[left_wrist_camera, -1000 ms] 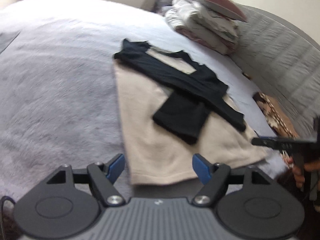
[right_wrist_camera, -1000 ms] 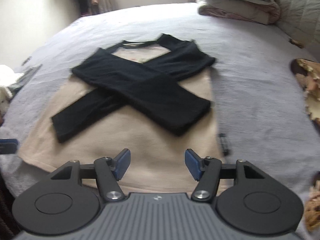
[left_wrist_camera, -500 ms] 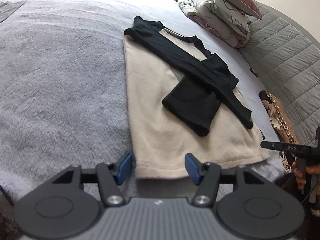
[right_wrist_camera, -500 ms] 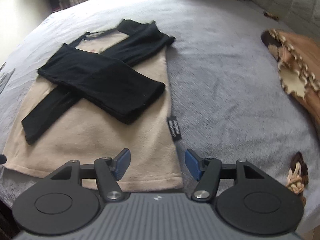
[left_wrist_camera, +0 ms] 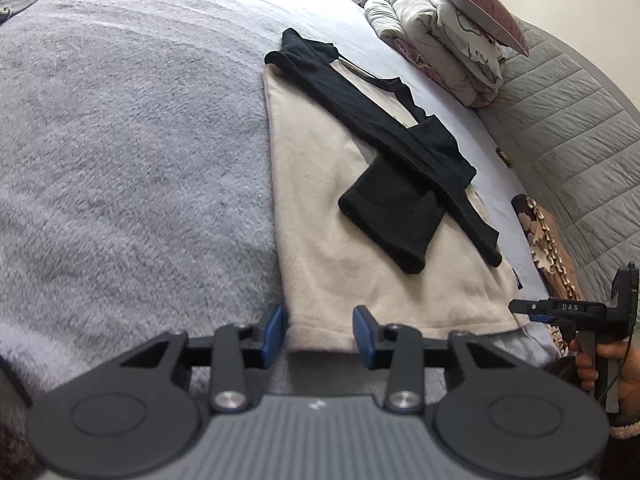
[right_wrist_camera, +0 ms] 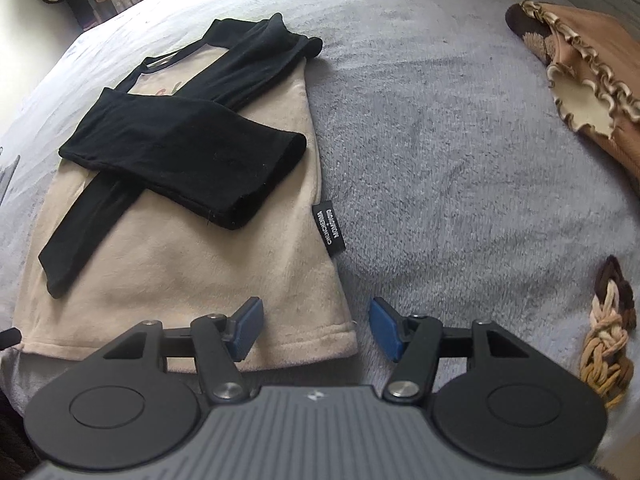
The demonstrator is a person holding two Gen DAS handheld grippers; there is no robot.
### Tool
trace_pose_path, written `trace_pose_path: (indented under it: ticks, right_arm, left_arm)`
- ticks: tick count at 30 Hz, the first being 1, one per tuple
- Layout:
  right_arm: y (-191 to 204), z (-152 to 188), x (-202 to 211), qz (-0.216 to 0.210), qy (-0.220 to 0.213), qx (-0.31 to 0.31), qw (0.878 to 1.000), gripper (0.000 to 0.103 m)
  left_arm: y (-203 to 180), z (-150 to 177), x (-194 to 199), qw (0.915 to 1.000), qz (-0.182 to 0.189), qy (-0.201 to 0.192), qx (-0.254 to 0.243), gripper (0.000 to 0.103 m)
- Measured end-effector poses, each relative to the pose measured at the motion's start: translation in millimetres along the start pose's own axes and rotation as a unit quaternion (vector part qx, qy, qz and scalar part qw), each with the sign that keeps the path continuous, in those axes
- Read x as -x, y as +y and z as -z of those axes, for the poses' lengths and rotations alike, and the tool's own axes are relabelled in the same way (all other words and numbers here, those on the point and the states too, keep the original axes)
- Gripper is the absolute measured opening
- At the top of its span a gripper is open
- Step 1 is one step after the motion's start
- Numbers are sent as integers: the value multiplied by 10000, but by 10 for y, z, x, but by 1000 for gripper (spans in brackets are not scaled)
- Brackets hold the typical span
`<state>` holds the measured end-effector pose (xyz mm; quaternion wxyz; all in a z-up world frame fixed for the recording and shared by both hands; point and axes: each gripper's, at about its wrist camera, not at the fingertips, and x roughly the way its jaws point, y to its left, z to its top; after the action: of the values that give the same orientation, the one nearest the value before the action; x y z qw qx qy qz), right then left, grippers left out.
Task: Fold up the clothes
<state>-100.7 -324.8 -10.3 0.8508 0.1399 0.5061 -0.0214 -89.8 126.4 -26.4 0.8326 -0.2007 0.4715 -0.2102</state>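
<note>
A beige shirt [left_wrist_camera: 340, 240] with black sleeves [left_wrist_camera: 400, 200] crossed over its chest lies flat on the grey fleece blanket [left_wrist_camera: 120, 160]. My left gripper [left_wrist_camera: 319, 334] is low at the near hem. Its jaws are closing, and the hem's left corner lies loose between the blue pads [left_wrist_camera: 274, 332]. My right gripper [right_wrist_camera: 316, 326] straddles the hem's right corner on the shirt [right_wrist_camera: 200, 280]; its jaws are closing a little with the cloth unpinched. A hand holds the right gripper [left_wrist_camera: 520, 307] at the right edge of the left wrist view.
Folded quilts and a pink pillow [left_wrist_camera: 448, 32] are stacked at the bed's far end by a quilted grey headboard [left_wrist_camera: 568, 140]. A brown frilled cushion [right_wrist_camera: 592, 60] and a braided cord [right_wrist_camera: 608, 328] lie right of the shirt. A black label [right_wrist_camera: 330, 226] sticks out from its side seam.
The left gripper sank to the hem's left corner and its jaws narrowed. The right gripper slid right along the hem to the right corner, rolling as it went.
</note>
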Motion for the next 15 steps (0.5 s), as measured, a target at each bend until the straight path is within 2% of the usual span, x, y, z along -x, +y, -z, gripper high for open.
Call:
trace_pose_path:
  ticks: [2,4,8,15]
  right_arm:
    - [0,7,15,-5,25,-9,10000,52]
    - [-1,14,24,-45,71,-2,10000,51]
    - [0,32,43,-69,122,12,9999,38]
    - [14,48,68,-39,28,69,10000,15]
  left_arm:
    - [6,1,1,10000,15,27,12,28]
    - [6,10,1,10000,23,45,9,26]
    - [12,26,3,10000,41,74,16,17]
    - [18,29,7,10000,49,65,30,11]
